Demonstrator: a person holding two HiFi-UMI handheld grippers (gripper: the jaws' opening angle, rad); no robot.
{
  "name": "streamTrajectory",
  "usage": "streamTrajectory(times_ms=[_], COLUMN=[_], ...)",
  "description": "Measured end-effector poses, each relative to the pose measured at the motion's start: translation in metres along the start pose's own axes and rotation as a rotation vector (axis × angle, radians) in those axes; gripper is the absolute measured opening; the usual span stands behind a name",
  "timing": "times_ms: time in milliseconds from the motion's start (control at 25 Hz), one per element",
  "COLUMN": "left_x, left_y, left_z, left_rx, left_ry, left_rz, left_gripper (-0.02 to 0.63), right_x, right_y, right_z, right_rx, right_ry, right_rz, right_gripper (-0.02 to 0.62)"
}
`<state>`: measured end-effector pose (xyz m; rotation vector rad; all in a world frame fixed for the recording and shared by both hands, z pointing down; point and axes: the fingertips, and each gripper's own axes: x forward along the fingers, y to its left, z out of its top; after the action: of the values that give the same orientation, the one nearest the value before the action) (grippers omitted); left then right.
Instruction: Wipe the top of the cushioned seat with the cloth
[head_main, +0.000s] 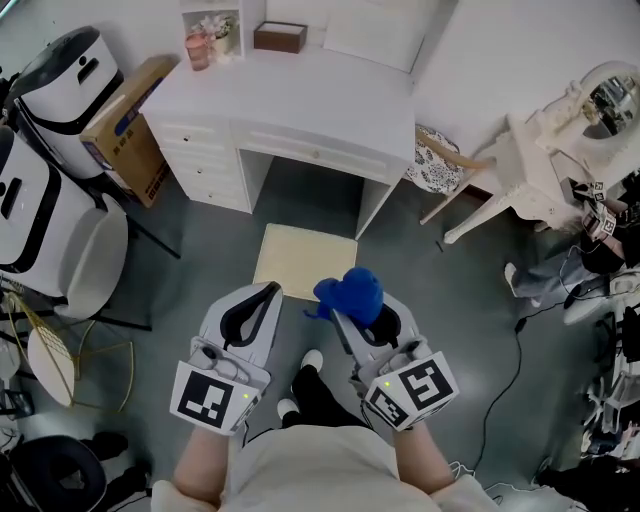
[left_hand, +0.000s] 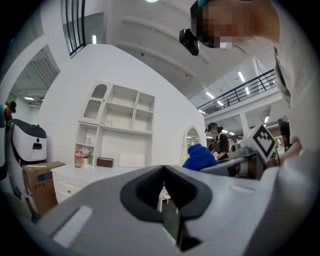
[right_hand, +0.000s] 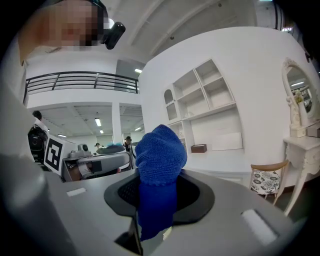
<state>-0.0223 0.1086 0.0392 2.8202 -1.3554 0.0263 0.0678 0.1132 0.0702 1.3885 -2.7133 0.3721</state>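
Observation:
The cushioned seat (head_main: 303, 260) is a cream square stool on the grey floor, in front of the white desk (head_main: 300, 100). My right gripper (head_main: 345, 318) is shut on a bunched blue cloth (head_main: 352, 292), which hangs over the seat's near right corner. In the right gripper view the cloth (right_hand: 159, 159) stands up out of the jaws and fills the gap of the gripper (right_hand: 157, 192). My left gripper (head_main: 270, 292) hovers at the seat's near left edge, jaws together and holding nothing. In the left gripper view, the gripper (left_hand: 164, 175) shows only a thin slit, with the cloth (left_hand: 200, 156) off to the right.
A cardboard box (head_main: 130, 130) leans at the desk's left. A brown box (head_main: 280, 37) and a pink cup (head_main: 197, 48) sit on the desk. A patterned chair (head_main: 435, 160) and a white vanity (head_main: 555, 170) stand right. A cable (head_main: 515, 350) crosses the floor.

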Motion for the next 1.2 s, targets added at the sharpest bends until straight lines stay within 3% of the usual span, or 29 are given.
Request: streamTrajectory(times_ms=[440, 800, 1200], left_x=[0.052, 0.067, 0.083], left_y=[0.026, 0.034, 0.062], left_z=[0.000, -0.006, -0.002], left_rx=[0.008, -0.013, -0.004], left_ry=[0.012, 0.073, 0.059], left_rz=[0.044, 0.077, 0.028], left_gripper=[0.000, 0.000, 0.000], right_x=[0.044, 0.061, 0.089], right_y=[-0.045, -0.064, -0.066], right_z=[0.008, 0.016, 0.024], right_rx=[0.012, 0.023, 0.021], right_ry=[0.011, 0.001, -0.007], right_rz=[0.056, 0.085, 0.046], right_gripper=[0.133, 0.133, 0.133])
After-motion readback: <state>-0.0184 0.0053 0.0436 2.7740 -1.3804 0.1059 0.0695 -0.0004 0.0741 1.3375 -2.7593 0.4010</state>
